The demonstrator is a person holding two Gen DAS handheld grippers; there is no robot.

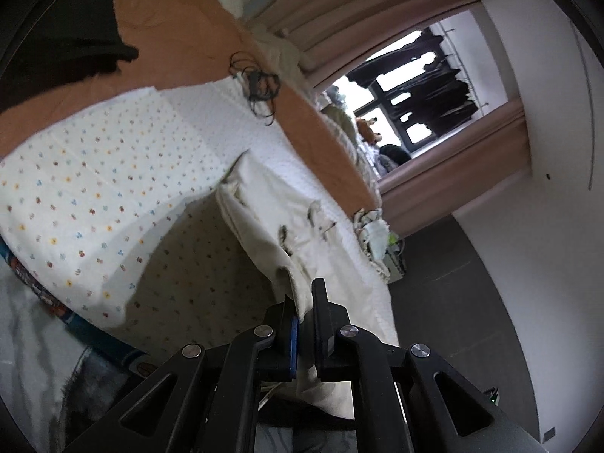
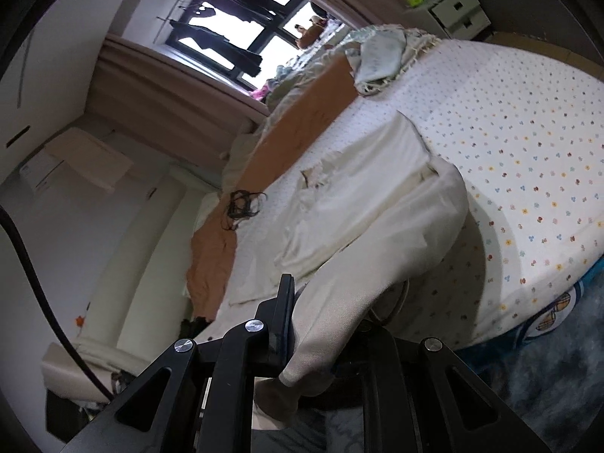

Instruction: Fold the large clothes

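Note:
A large cream garment (image 1: 264,207) lies spread on a bed with a flower-dotted sheet (image 1: 94,170). My left gripper (image 1: 304,294) is shut on one edge of the garment and holds it lifted off the sheet, with cloth hanging down between the fingers. In the right wrist view the same cream garment (image 2: 377,188) rises from the bed (image 2: 528,132) toward my right gripper (image 2: 317,294). That gripper is shut on another edge. The cloth drapes over and hides its right finger; only the left finger (image 2: 285,302) shows.
An orange blanket (image 1: 181,19) (image 2: 302,113) runs along the bed's far side, with a black cord tangle (image 1: 256,83) (image 2: 241,204) on it. A fringed cloth pile (image 2: 381,56) lies at a corner. Beyond are a curtained window (image 2: 234,26), a white nightstand (image 2: 453,7) and dark floor (image 1: 453,283).

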